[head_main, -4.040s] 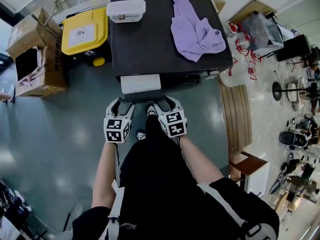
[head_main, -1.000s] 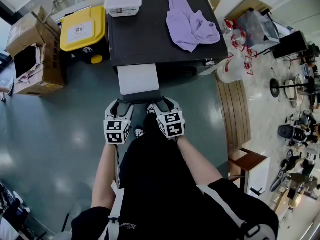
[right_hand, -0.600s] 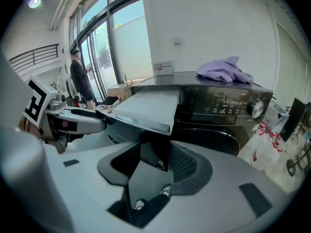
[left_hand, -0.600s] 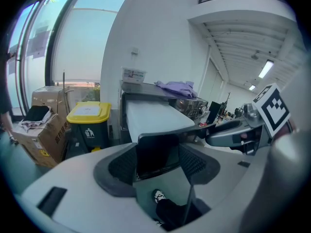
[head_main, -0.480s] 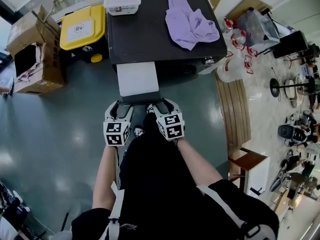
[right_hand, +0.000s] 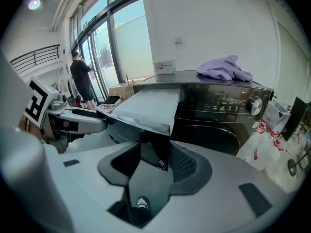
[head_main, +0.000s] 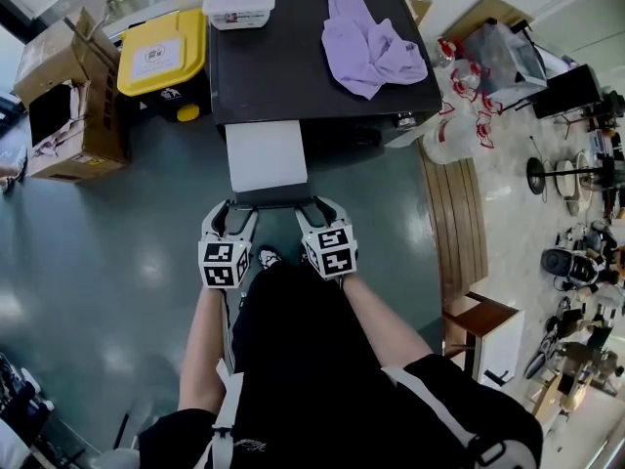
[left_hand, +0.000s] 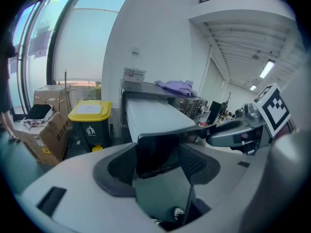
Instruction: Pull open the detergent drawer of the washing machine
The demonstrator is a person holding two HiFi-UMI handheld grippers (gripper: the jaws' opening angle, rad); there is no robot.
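Drawer's slid a lot further out than 4 seconds back. The white detergent drawer (head_main: pixel 266 156) now sticks well out of the washing machine (head_main: pixel 293 76) at top centre, so I'd call it basically open. Left gripper (head_main: pixel 229 209) and right gripper (head_main: pixel 316 207) are both clamped on its dark front edge. Glossy grey-green floor (head_main: pixel 107 262), yellow bin (head_main: pixel 161 57) upper left, purple cloth (head_main: pixel 371 37) on the machine.

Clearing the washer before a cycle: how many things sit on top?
2: white lidded container at its back left corner; purple cloth at back right. The cloth may hide more.
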